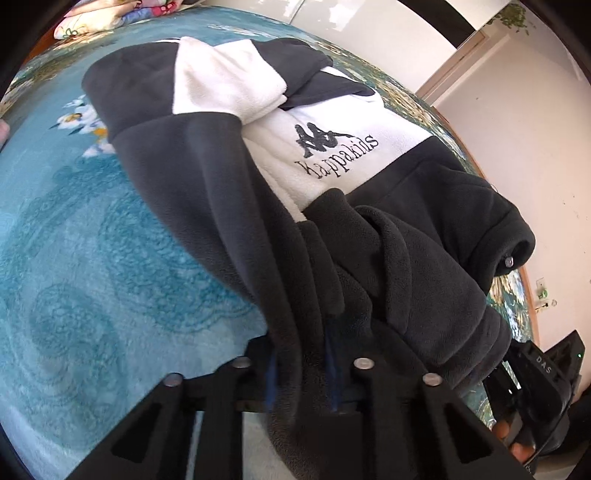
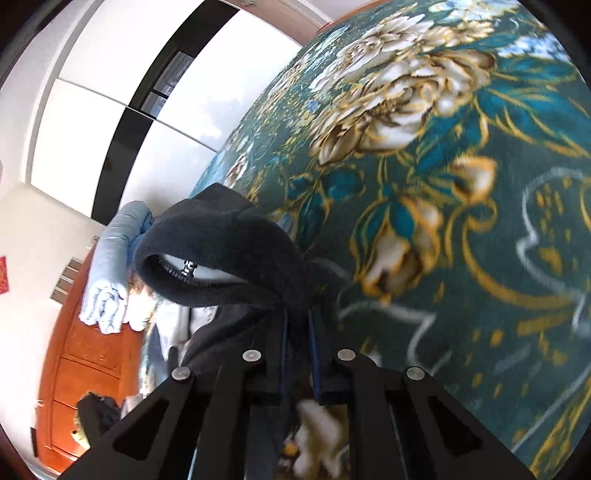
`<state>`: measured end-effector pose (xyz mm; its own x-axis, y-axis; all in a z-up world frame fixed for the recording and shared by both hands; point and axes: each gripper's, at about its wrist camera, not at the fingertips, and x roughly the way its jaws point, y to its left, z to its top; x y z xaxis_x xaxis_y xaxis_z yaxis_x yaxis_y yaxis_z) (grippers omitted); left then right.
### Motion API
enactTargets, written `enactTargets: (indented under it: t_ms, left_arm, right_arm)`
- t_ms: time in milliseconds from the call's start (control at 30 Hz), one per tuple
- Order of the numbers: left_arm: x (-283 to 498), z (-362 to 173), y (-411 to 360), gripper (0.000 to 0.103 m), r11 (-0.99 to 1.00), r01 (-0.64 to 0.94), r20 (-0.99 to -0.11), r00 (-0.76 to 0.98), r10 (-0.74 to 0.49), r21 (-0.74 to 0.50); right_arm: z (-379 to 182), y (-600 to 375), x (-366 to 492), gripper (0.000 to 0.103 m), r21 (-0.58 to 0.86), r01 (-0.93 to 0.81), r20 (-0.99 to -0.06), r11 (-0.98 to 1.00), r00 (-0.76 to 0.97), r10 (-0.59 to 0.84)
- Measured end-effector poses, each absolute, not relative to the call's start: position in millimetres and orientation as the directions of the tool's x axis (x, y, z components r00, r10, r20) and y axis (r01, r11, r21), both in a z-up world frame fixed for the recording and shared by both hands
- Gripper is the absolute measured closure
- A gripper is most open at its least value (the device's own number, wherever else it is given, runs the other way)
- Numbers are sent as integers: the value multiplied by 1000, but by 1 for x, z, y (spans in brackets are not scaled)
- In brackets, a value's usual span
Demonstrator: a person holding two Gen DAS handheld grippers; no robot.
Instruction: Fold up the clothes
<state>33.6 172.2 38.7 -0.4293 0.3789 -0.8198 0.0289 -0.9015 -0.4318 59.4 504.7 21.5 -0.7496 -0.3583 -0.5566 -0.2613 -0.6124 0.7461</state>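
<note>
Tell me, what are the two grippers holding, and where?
Both pinch the same fleece jacket: left gripper on its dark hem, right gripper on dark fabric by the collar.

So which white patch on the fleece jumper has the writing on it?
The lower white fleece panel, across the black-and-white fleece jumper's chest, carries the black logo and lettering. The upper white fleece patch beyond it is plain.

Bare blue blanket (image 1: 92,258) left of fleece jacket (image 1: 229,155): free passage. Jacket bunched over near centre and right, way blocked there. Pillows (image 1: 96,18) piled far left. Wardrobe (image 2: 92,96) and wooden drawers (image 2: 85,354) beyond bed edge.
</note>
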Motion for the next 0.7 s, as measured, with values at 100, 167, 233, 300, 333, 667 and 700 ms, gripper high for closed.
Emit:
enactTargets:
  t_ms: [100,167,233,300,333,667,700]
  left_arm:
    - [45,54,162,89,-906,-3,-805,-457,378,-424]
    - [54,64,151,89,-909,-19,-793,-481,372,-415]
    - [60,66,143,89,-898,-25,-782,-483,395,-439]
    - [65,67,141,89,-892,-28,-779,-476,409,-451]
    - [67,67,141,89,-894,-32,-779,-477,407,-448]
    - [65,60,135,89,-887,-43,-779,-459,426,-460]
    - [64,58,136,89,-888,-48,-781,-456,427,-457]
  right_arm:
    - [31,497,75,103,746,-243,-545,-620,-757,-360]
    - [37,489,86,103,734,-225,-547,-641,-755,-362]
    - [42,484,94,103,714,-218,-555,-666,-756,-347]
    - [45,482,100,103,700,-219,-561,-680,-757,-334]
    - [48,482,101,103,686,-221,-568,-693,-757,-321]
    - [64,487,74,78,557,-196,-632,-807,-730,-259]
    - [64,486,68,49,550,-185,-636,-814,-725,-265]
